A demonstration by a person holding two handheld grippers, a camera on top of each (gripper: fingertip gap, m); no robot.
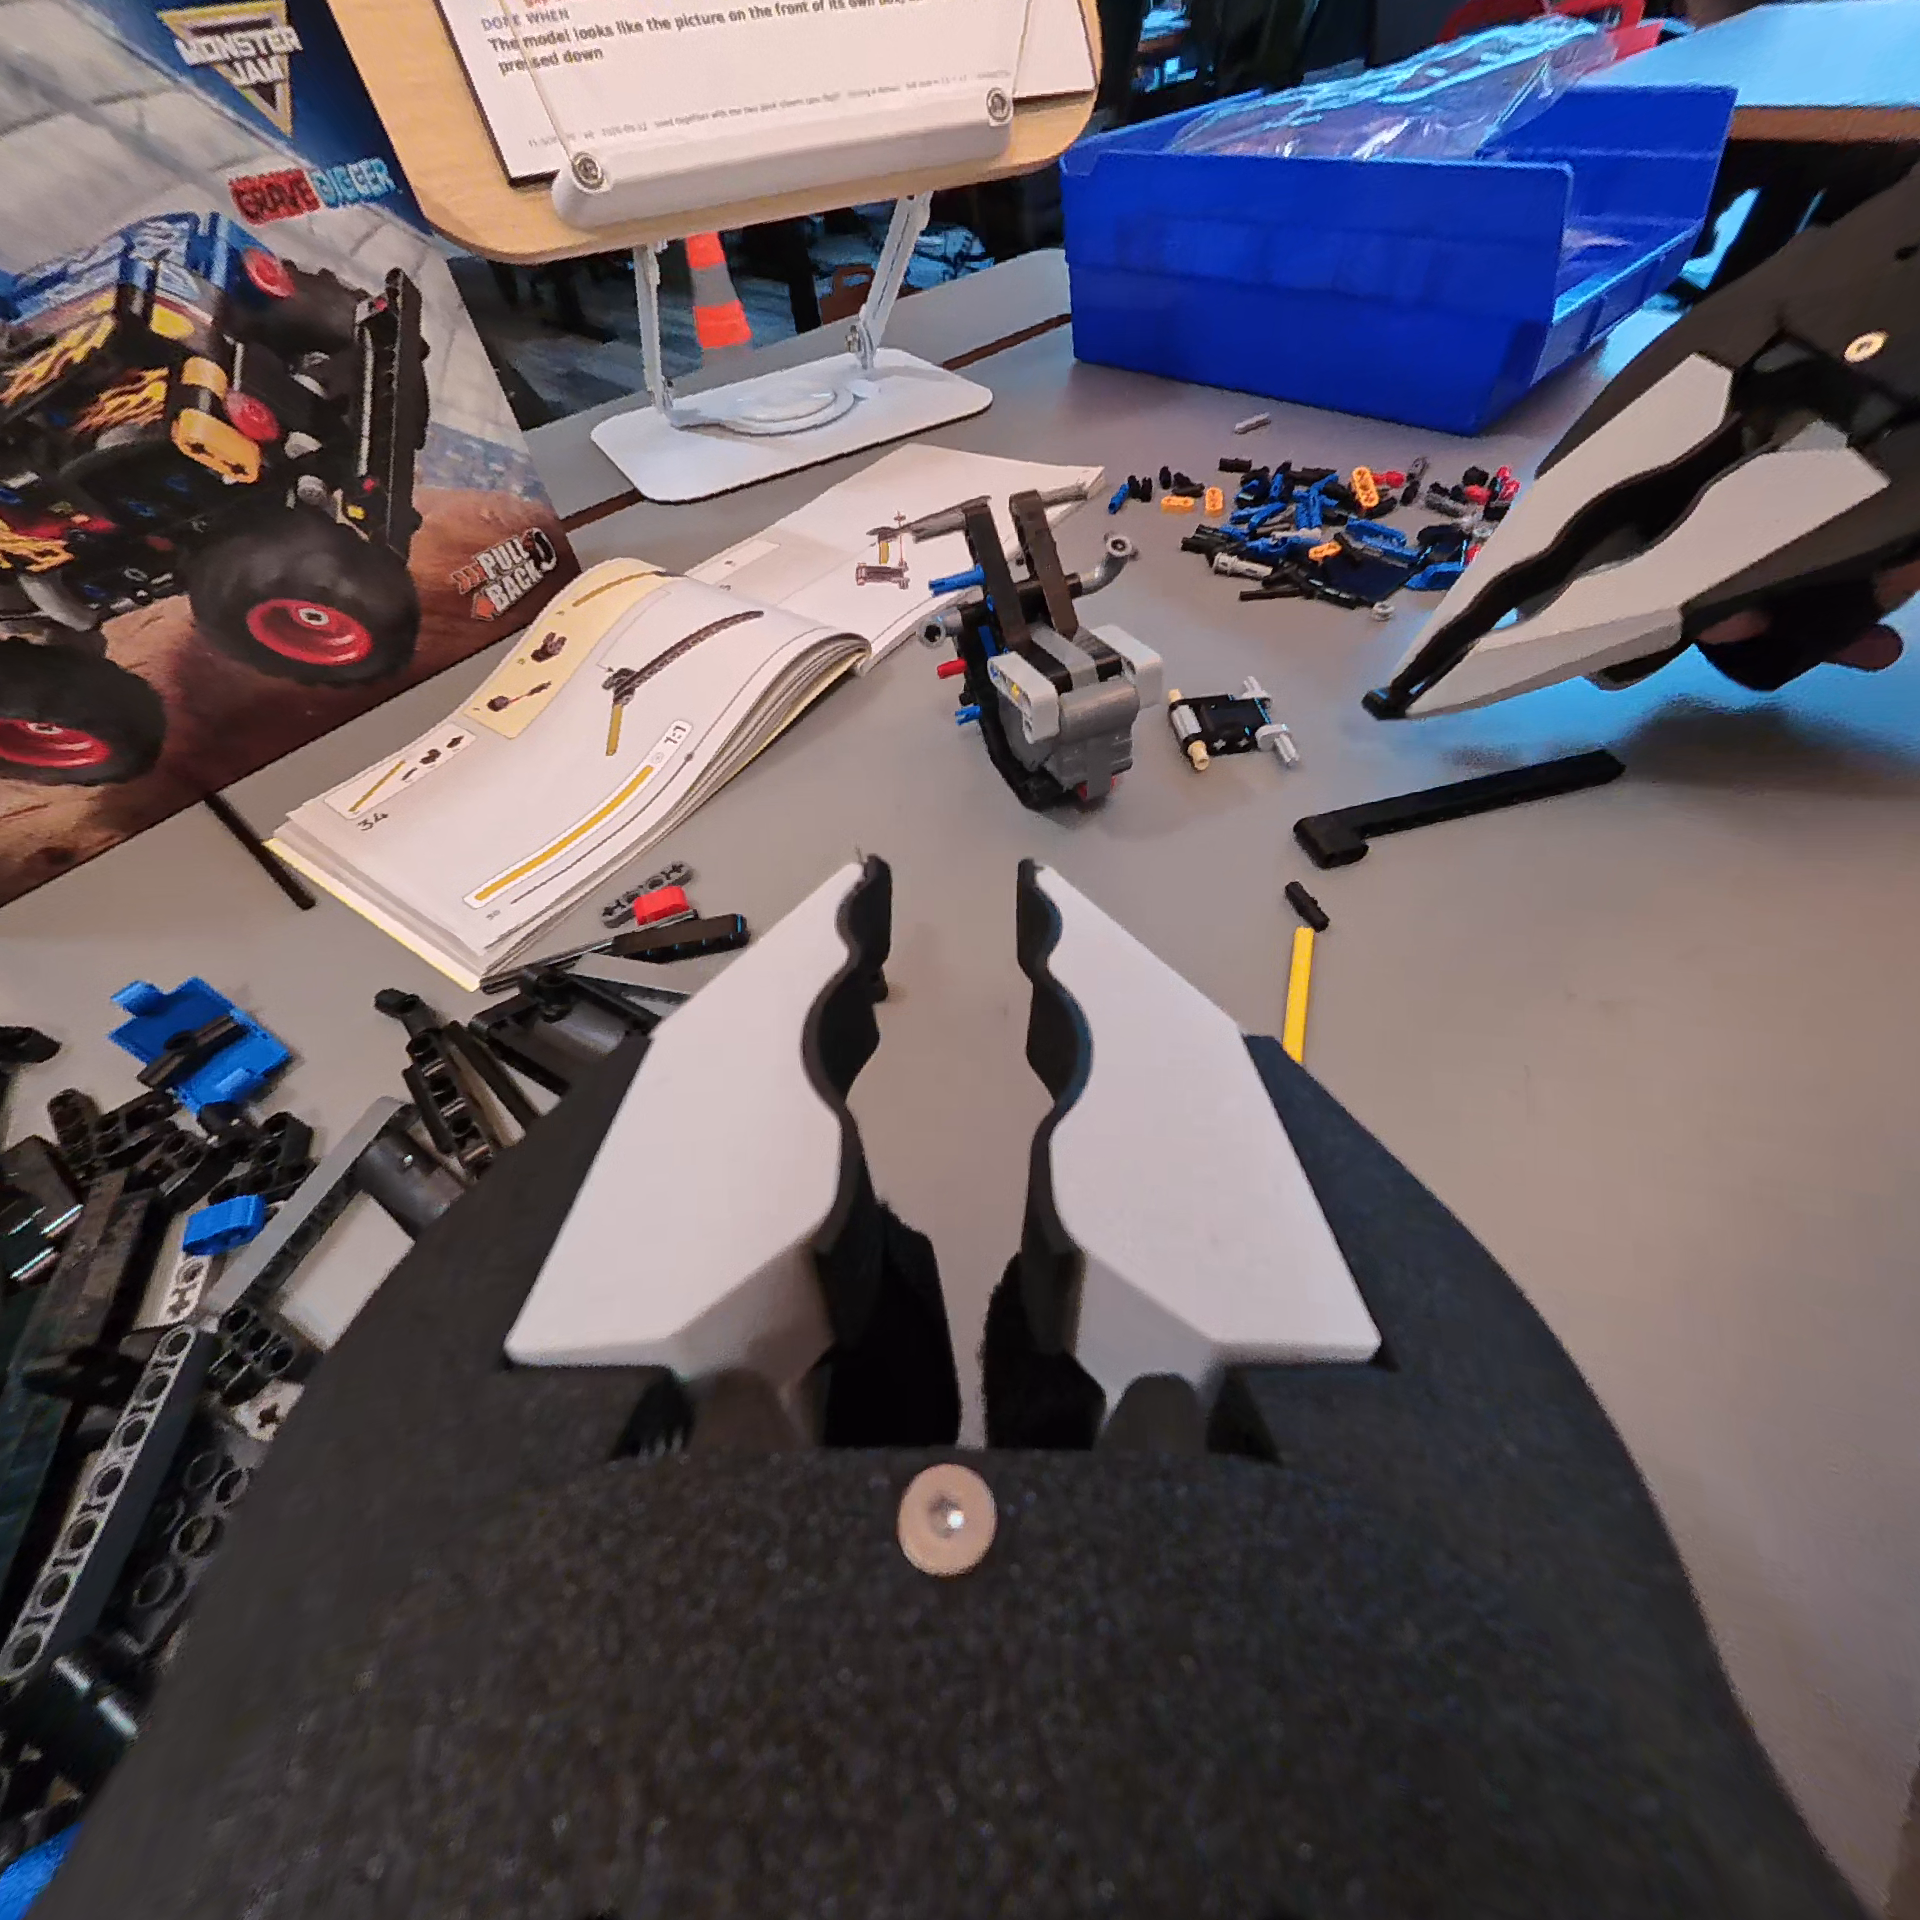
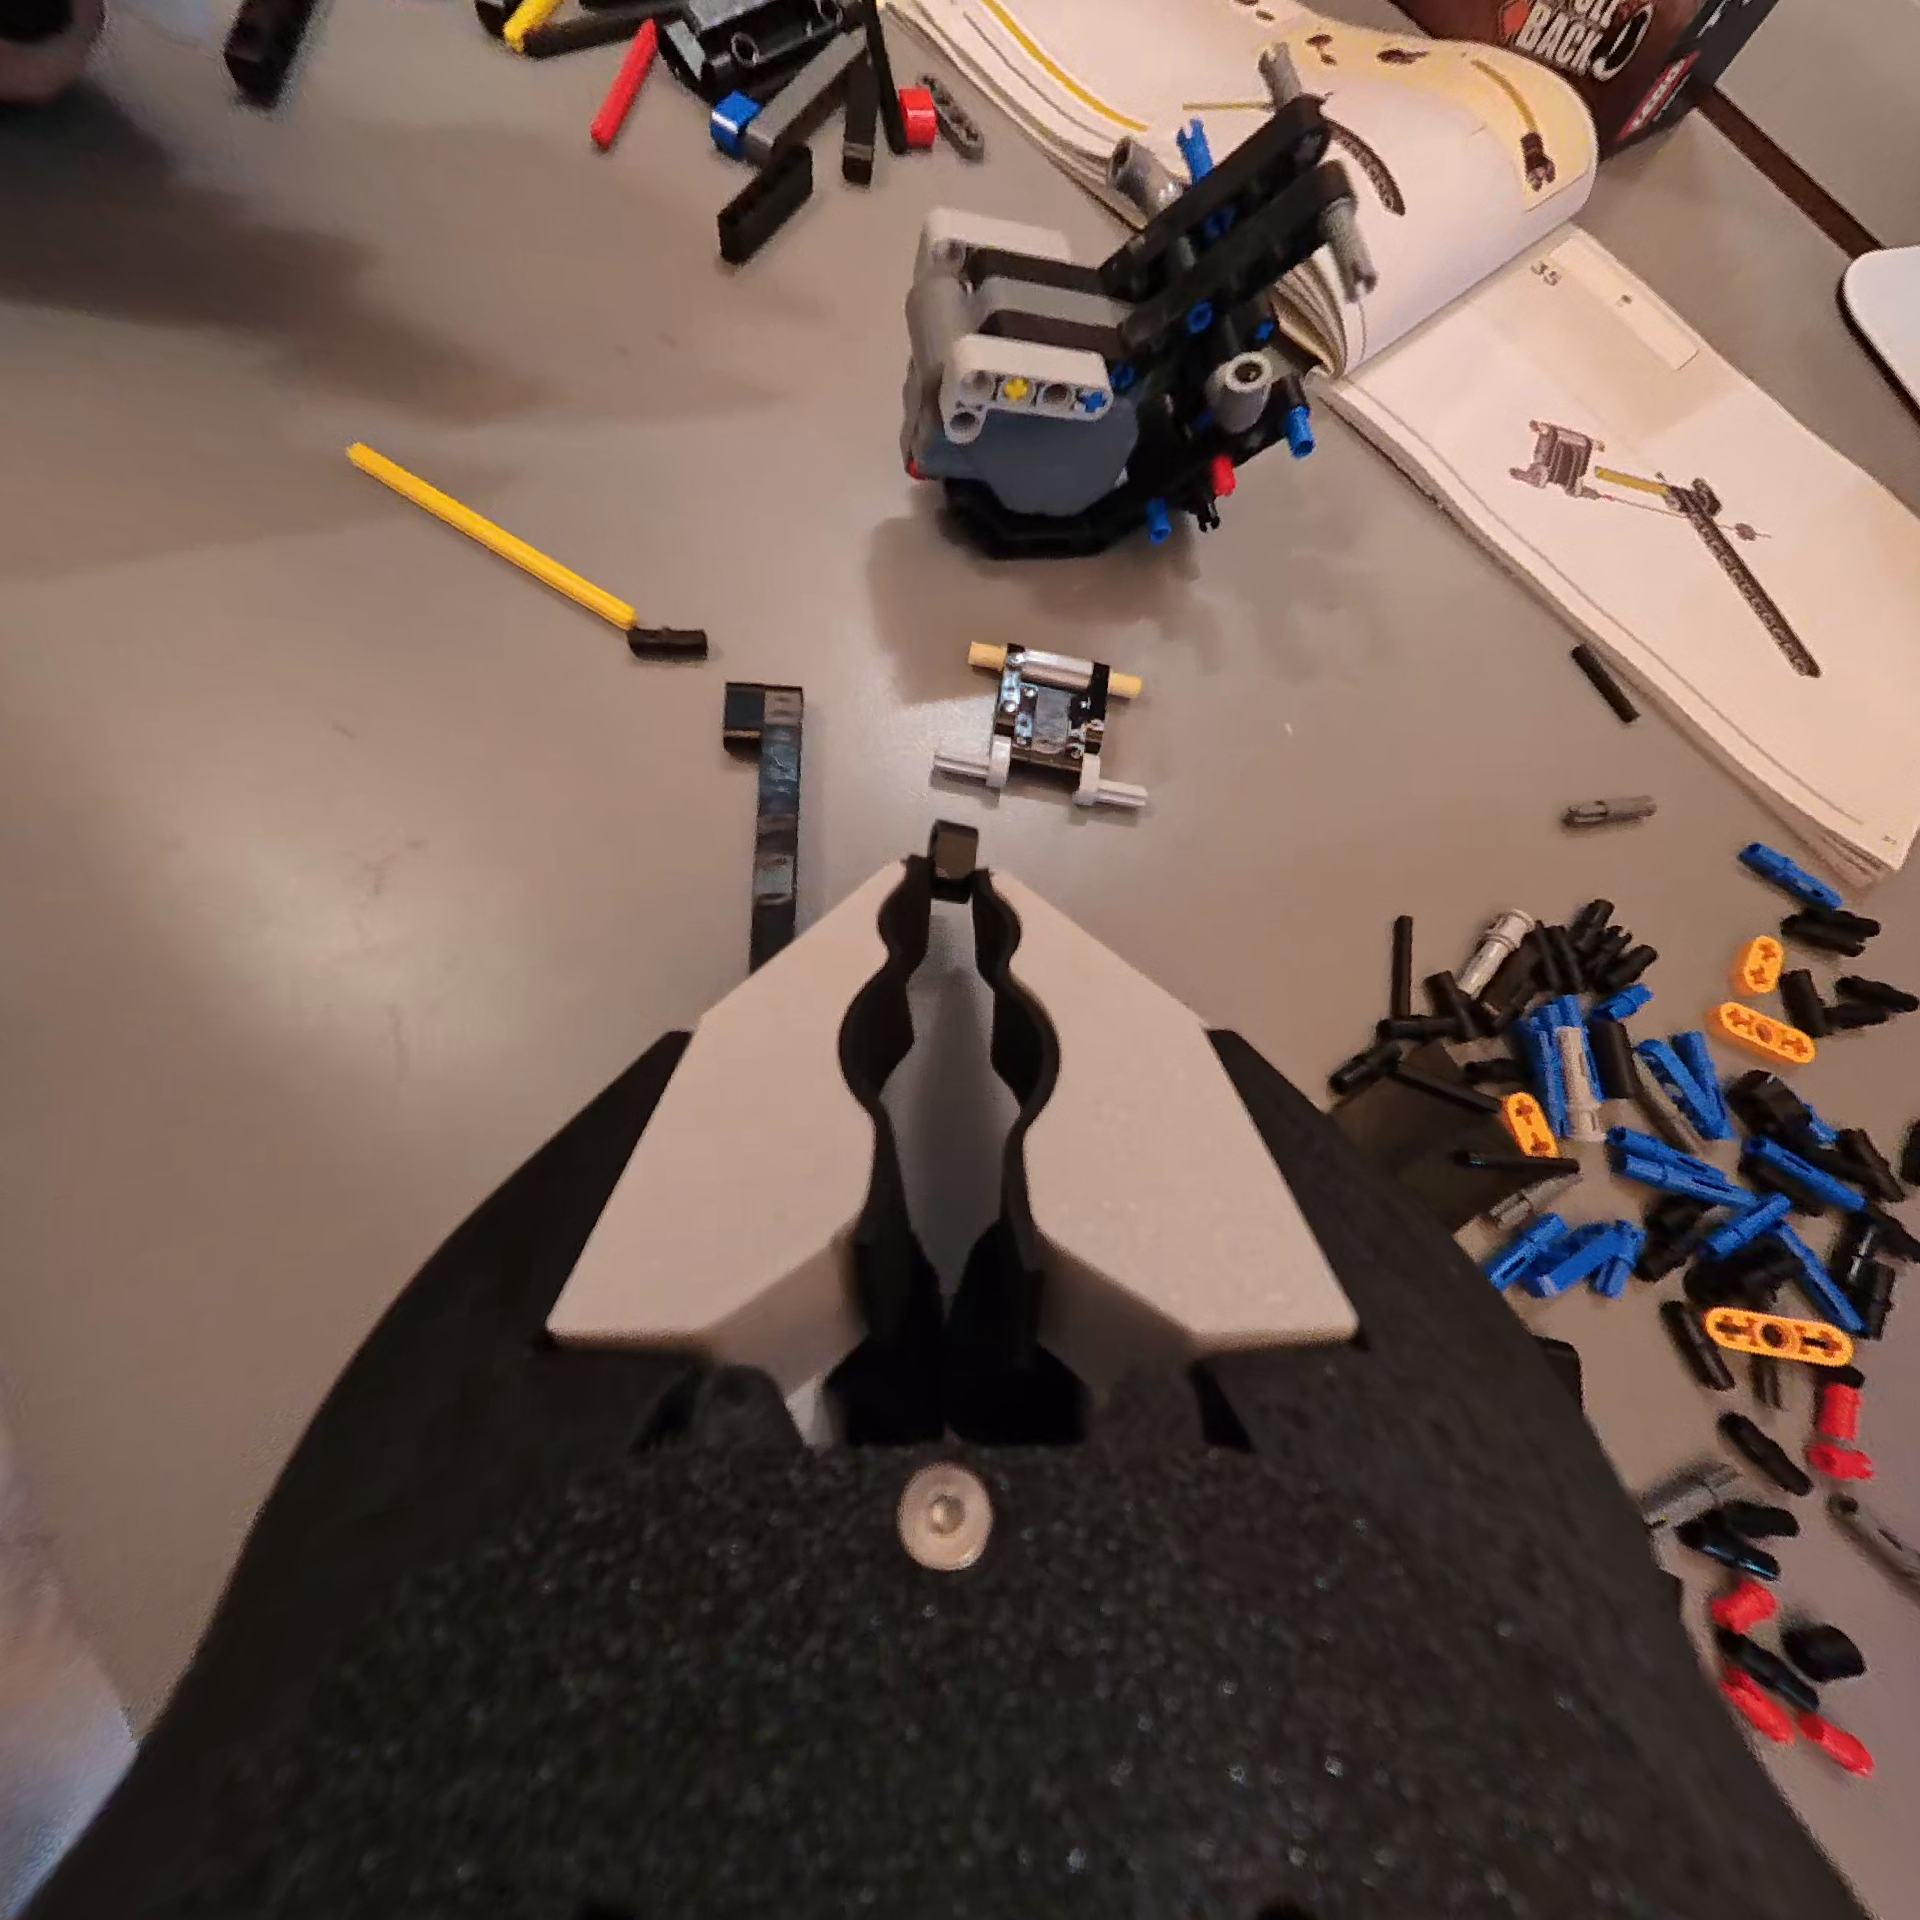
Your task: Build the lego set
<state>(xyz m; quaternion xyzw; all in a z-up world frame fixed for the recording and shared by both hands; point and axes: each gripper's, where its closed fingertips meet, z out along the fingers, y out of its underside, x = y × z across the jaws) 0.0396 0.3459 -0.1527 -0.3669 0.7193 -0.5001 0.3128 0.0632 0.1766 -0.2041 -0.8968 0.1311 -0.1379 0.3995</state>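
My right gripper (image 2: 951, 881) is shut on a small black connector (image 2: 954, 847) at its fingertips, just above the grey table. It also shows at the right of the left wrist view (image 1: 1387, 701). Ahead of it lie a small grey-and-black subassembly (image 2: 1044, 727) and the partly built grey-and-black model (image 2: 1039, 395). A long black beam (image 2: 774, 821) lies to its left. My left gripper (image 1: 954, 873) is open and empty, hovering short of the model (image 1: 1049, 675) and the subassembly (image 1: 1231, 722).
An open instruction booklet (image 1: 623, 748) lies left of the model, with the set's box (image 1: 208, 416) behind. A yellow axle (image 1: 1299, 992), a pile of small pins (image 2: 1683, 1143), black beams (image 1: 156, 1247), a blue bin (image 1: 1351, 260) and a document stand (image 1: 790, 416) ring the work area. There is about 20 cm between the tips of the two grippers. It is some 4 cm from my right tips to the small grey-and-black subassembly (image 2: 1044, 727). The left camera catches it too, in the left wrist view (image 1: 1244, 714).
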